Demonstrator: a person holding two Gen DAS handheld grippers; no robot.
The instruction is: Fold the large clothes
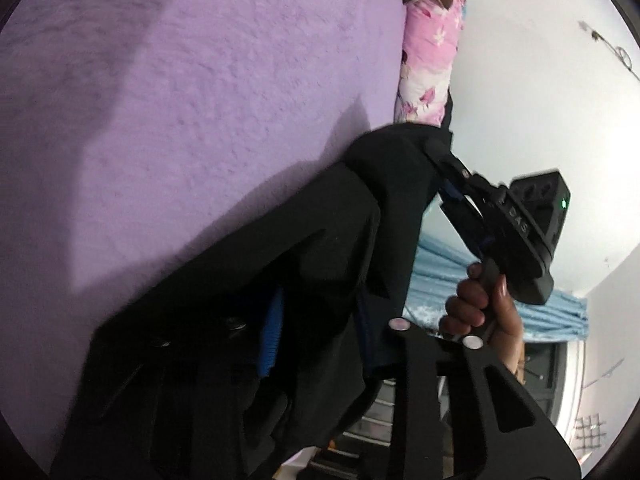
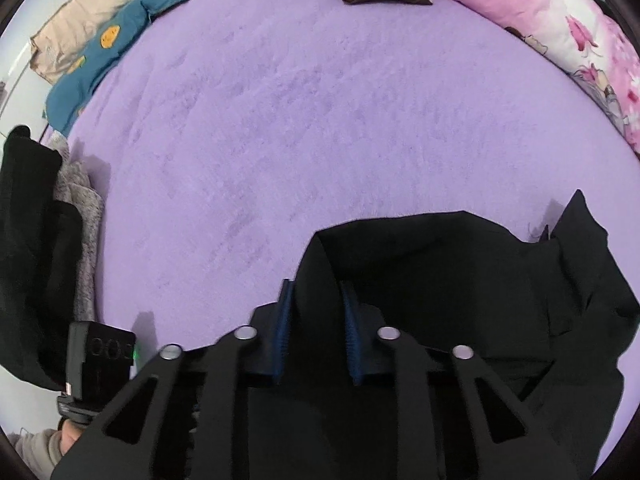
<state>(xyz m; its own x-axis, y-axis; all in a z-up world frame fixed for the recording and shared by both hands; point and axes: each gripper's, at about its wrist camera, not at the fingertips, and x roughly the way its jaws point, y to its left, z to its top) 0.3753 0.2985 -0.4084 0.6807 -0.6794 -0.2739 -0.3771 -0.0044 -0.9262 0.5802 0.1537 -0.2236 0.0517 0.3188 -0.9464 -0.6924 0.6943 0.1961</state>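
The purple bed [image 2: 280,120] fills my view, with the black garment [image 2: 460,280] lying on it at five o'clock in my right wrist view. A pink floral quilt [image 2: 560,24] lies at two o'clock, and a blue pillow [image 2: 108,60] at ten. My right tongs [image 2: 316,320] are clamped on a raised fold of the garment. My left tongs [image 1: 316,320] are clamped on the same black cloth.

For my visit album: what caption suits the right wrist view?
Right hand-held gripper pinches a black garment on a purple bedspread.
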